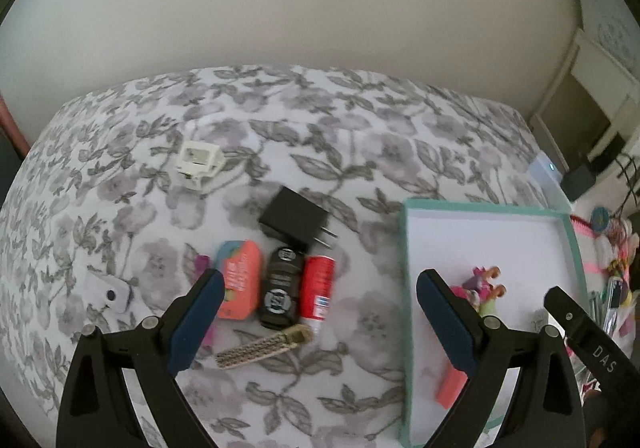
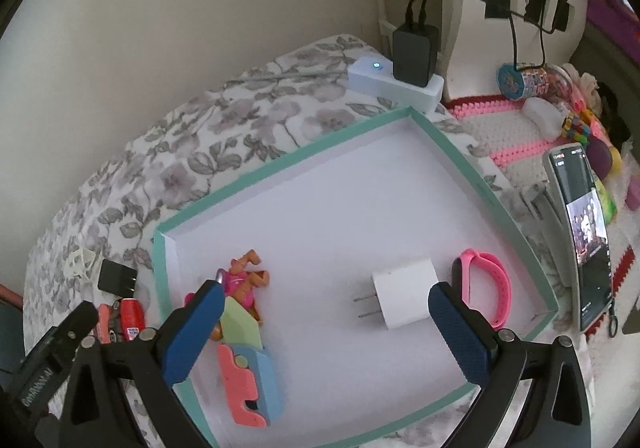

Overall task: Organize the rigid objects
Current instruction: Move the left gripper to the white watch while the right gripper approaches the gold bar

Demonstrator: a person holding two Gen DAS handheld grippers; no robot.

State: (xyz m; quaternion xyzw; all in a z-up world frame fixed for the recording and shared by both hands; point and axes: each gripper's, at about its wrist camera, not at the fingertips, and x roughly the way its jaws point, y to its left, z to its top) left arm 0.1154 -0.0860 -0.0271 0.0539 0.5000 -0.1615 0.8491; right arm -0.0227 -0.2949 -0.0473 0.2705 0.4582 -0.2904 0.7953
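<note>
Right gripper (image 2: 326,322) hangs spread, empty, above the white charger (image 2: 404,294) near the tray's (image 2: 280,164) right edge; left gripper (image 1: 320,312), also spread, should straddle the black bottle (image 1: 280,288) squarely on the bedspread (image 1: 360,128).

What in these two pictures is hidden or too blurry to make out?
- Label on the black bottle: left wrist view, blurred, unreadable.
- Small magenta item: left wrist view, mostly behind the left tool's finger.
- Toy figure in the teal-rimmed box: right wrist view, its lower part is behind the right tool's finger.
- Pink band: right wrist view, one end hidden by the other finger.
</note>
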